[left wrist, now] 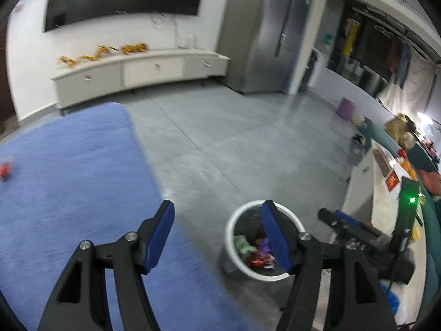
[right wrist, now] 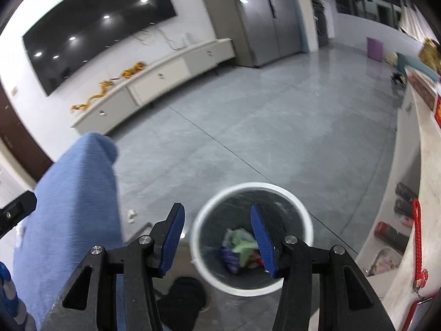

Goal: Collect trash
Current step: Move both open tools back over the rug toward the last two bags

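White round trash bin (right wrist: 252, 237) stands upright on the grey floor (right wrist: 248, 138), mouth facing up, dark liner inside. Crumpled wrappers (right wrist: 241, 251) lie at its bottom: green, purple, red. Bin sits just beside the blue rug (left wrist: 69, 165). A small red scrap (left wrist: 5, 170) lies on the rug, far left, blurred. Left tongs (left wrist: 217, 237) spread wide, holding nothing, right finger overlapping the bin rim in view. Right tongs (right wrist: 217, 241) also wide, empty, above the bin. Pale surface (right wrist: 413, 193) at right.
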### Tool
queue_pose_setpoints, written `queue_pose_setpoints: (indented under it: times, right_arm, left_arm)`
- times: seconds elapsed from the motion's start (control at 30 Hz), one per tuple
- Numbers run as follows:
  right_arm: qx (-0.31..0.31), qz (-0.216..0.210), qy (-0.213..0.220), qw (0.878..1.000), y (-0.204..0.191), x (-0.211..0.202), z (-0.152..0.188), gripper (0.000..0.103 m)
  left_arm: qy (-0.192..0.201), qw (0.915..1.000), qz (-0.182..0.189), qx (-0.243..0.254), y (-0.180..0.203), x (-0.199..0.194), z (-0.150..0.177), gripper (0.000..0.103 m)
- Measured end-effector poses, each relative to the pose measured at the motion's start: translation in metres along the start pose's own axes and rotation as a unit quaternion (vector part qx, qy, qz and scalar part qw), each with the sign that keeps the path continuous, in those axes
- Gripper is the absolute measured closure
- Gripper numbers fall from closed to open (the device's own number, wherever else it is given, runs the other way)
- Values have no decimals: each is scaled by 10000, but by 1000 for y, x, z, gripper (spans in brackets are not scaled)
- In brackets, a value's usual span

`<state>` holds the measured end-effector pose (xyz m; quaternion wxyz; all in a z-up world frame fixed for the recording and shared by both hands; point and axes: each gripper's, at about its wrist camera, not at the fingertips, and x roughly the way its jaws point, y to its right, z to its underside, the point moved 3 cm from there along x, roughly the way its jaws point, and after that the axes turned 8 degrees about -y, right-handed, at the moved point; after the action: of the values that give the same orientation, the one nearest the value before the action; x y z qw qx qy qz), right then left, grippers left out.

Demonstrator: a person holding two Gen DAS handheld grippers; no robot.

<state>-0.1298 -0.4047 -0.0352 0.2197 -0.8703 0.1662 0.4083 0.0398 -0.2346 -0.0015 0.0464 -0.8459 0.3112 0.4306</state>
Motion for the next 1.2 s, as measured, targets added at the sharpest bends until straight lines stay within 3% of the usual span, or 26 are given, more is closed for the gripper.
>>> queue_pose_setpoints:
  times: [0.3, 0.53, 0.7, 1.03, 1.2]
  right_arm:
    - [-765, -310, 373, 9959, -87, -47, 3, 52]
    - [-1407, -618, 427, 9872, -158, -60, 19, 52]
    - [-1701, -843, 584, 9801, -195, -84, 28, 52]
    - [-2285, -1378, 504, 9624, -273, -93, 30, 48]
    - [-2522, -1464, 305, 9560, -313, -59, 27, 47]
  left_arm:
    - [331, 9955, -650, -611, -89, -84, 39, 39]
    - [894, 9803, -1311, -1174, -165, -160, 66, 39]
    - [1276, 9696, -1641, -1291, -194, -199, 78, 39]
    - [1178, 9637, -1971, -1360, -239, -221, 89, 39]
    - [986, 9609, -2058, -1571, -301, -206, 92, 39]
